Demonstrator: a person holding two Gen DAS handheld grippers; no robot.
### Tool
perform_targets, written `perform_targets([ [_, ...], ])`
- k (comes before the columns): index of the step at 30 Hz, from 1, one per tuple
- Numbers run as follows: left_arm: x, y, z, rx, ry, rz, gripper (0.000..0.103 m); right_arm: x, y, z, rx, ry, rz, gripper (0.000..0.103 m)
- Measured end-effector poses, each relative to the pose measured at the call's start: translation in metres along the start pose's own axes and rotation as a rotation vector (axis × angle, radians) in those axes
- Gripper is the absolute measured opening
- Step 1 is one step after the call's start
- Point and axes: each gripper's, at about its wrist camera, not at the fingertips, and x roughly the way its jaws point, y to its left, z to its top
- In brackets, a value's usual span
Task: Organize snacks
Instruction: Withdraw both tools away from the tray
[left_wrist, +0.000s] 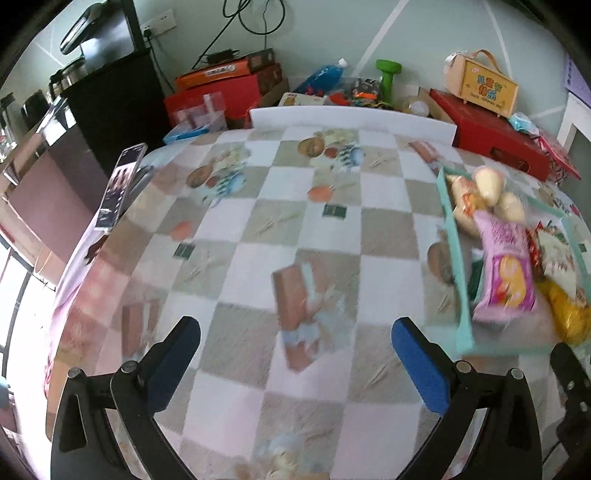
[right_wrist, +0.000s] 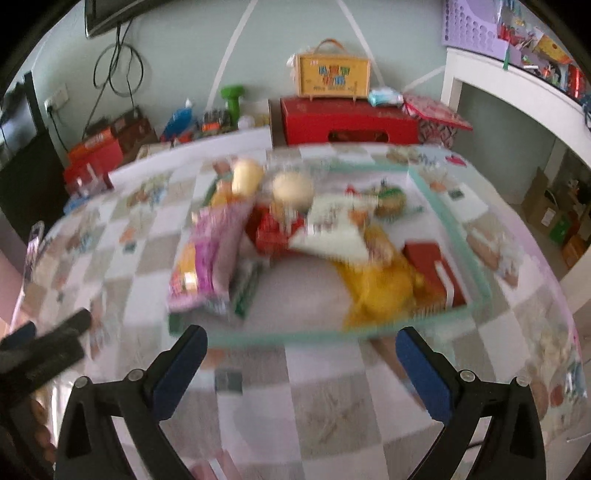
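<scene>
A mint-green tray (right_wrist: 461, 236) sits on the checkered tablecloth and holds several snacks: a pink packet (right_wrist: 207, 258), a red packet (right_wrist: 273, 232), a white packet (right_wrist: 332, 229), a yellow bag (right_wrist: 380, 284), a red box (right_wrist: 439, 273) and pale buns (right_wrist: 291, 190). The tray (left_wrist: 452, 236) lies at the right of the left wrist view, with the pink packet (left_wrist: 504, 269) leaning over its rim. My right gripper (right_wrist: 301, 354) is open and empty just before the tray's near edge. My left gripper (left_wrist: 295, 343) is open and empty over bare cloth, left of the tray.
Red boxes (right_wrist: 347, 122), a yellow carry case (right_wrist: 332, 79), a green dumbbell (left_wrist: 388, 75) and a blue bag (left_wrist: 321, 79) crowd the wall behind the table. A phone on a stand (left_wrist: 122, 184) is at the table's left edge. White shelving (right_wrist: 517, 96) stands right.
</scene>
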Motion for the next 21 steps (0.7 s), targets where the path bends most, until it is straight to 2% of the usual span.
perform_targets([
  [5,0.005,0.007,-0.014,0.003,0.034,0.005,0.103,0.002,0.001,-0.005,-0.004,0.008,-0.005,0.103],
  [21,0.036,0.002,-0.015,0.018,0.098,0.001,0.103,0.025,0.015,-0.004,-0.038,0.034,0.015,0.103],
])
